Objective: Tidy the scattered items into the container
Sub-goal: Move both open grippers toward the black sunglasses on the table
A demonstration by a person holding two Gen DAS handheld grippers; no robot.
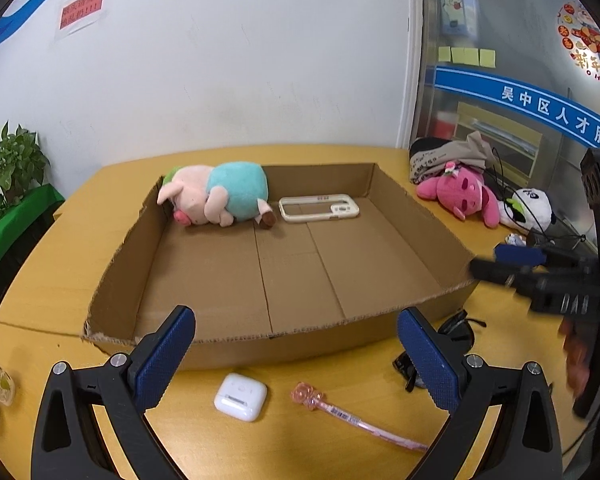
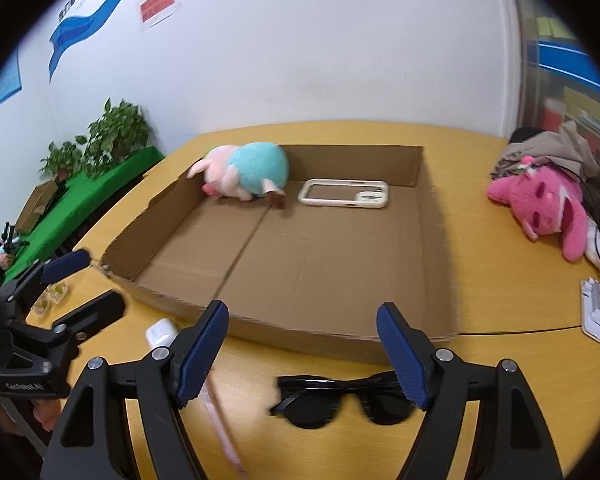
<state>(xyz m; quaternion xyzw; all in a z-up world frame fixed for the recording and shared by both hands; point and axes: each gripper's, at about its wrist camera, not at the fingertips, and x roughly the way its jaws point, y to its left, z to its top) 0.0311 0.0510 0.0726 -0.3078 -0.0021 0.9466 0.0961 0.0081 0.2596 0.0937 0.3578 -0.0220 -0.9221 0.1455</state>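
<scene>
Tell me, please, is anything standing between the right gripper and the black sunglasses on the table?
Nothing visible does. The right gripper is open and empty, and the sunglasses lie on bare table just ahead, in front of the cardboard box. The pink pen lies off to the left.

One cardboard box (image 1: 400, 208). Inside it: one plush pig (image 1: 216, 196), one phone case (image 1: 319, 208). On the table (image 1: 52, 280) in front of the box: one earbud case (image 1: 241, 397), one pink pen (image 1: 356, 420), one pair of sunglasses (image 2: 340, 400). Off to the right: one pink plush (image 2: 540, 204), one panda plush (image 1: 532, 208) (mostly hidden in the right view). Two grippers: left gripper (image 1: 296, 356), right gripper (image 2: 304, 348). Two potted plants (image 2: 116, 132).
</scene>
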